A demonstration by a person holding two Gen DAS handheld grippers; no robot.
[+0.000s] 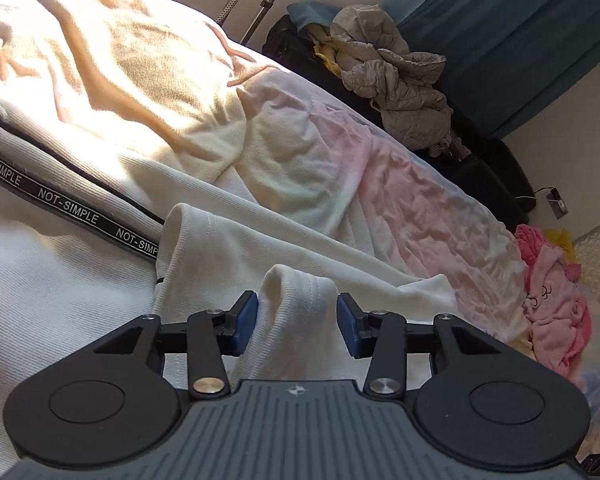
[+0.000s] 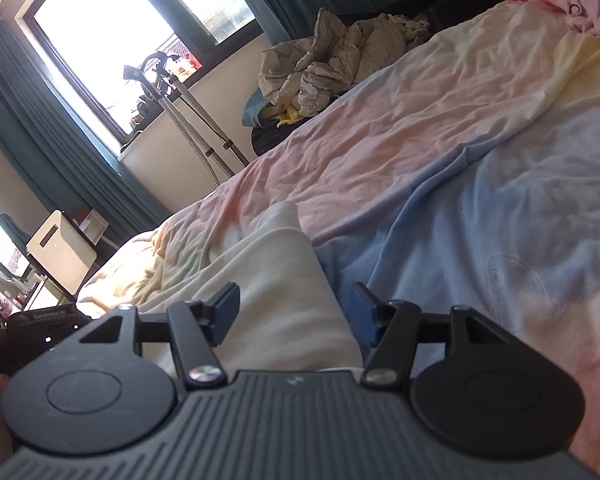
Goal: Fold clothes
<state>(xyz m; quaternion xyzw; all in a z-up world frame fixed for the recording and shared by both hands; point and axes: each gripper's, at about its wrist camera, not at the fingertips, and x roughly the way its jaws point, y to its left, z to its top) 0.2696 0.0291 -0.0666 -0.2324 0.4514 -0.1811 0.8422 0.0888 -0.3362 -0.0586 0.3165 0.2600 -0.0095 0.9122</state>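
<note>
A white ribbed garment (image 1: 204, 248) with a black band lettered NOT-SIMPLE (image 1: 68, 204) lies spread on the bed. My left gripper (image 1: 297, 320) is shut on a raised fold of its hem, and the cloth fills the gap between the blue pads (image 1: 244, 320). In the right wrist view the same white garment (image 2: 276, 280) rises in a bunch from the sheet into my right gripper (image 2: 296, 316). That gripper's pads (image 2: 226, 312) close on either side of the bunch. Where the cloth runs beneath each gripper is hidden.
The bed has a pastel pink, blue and yellow sheet (image 2: 420, 120) and a cream blanket (image 1: 100, 60). A pink clothes pile (image 1: 556, 304) sits at the bed's edge. A grey quilted jacket (image 2: 332, 56) lies on dark furniture beyond. A window (image 2: 120, 40) and teal curtains stand behind.
</note>
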